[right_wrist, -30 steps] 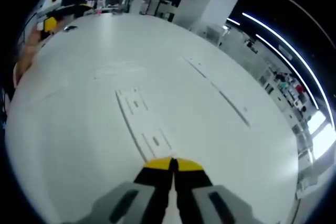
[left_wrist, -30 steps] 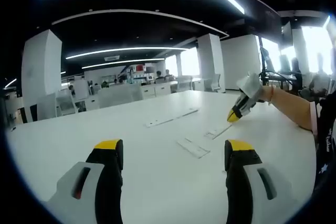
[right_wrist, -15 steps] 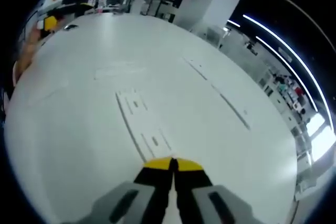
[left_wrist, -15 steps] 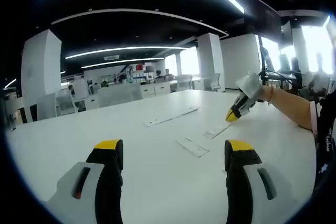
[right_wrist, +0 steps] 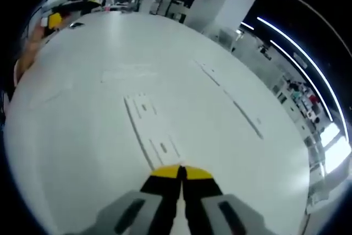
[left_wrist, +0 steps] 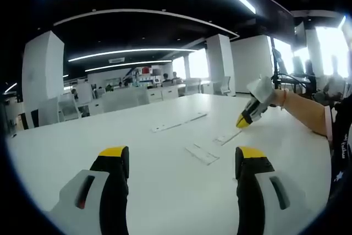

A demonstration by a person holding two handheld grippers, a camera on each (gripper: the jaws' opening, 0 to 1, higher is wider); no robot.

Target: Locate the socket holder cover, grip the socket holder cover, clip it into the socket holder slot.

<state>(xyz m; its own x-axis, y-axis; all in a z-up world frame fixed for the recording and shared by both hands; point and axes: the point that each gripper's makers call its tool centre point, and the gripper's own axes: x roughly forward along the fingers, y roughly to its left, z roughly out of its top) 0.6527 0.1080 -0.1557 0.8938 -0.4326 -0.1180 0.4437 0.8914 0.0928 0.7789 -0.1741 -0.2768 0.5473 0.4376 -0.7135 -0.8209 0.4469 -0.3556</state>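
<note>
While the left gripper [left_wrist: 182, 160] is held low over the white table [left_wrist: 82, 141], its two yellow-tipped jaws are spread wide apart with nothing between them. Ahead of it and slightly toward its right jaw, a small flat white piece [left_wrist: 202, 154] is seen lying on the table; whether this is the socket holder cover cannot be told. Just beyond that piece, a second short white strip [left_wrist: 227, 137] lies flat, and farther ahead a long thin white strip [left_wrist: 180, 122] is laid across the table. The right gripper [left_wrist: 246, 118] is seen in the left gripper view at the far right, carried above the table near the short strip, with a person's forearm [left_wrist: 302, 111] behind it.

In the right gripper view, the right gripper's [right_wrist: 181, 171] jaws are pressed together tip to tip, and nothing is seen held between them. Directly in front of those tips, a long white socket holder [right_wrist: 151, 134] with rectangular cut-outs lies flat on the table, its near end just ahead of the jaws. Farther ahead and to the right, the long thin strip [right_wrist: 231, 100] is laid well apart from the holder.
</note>
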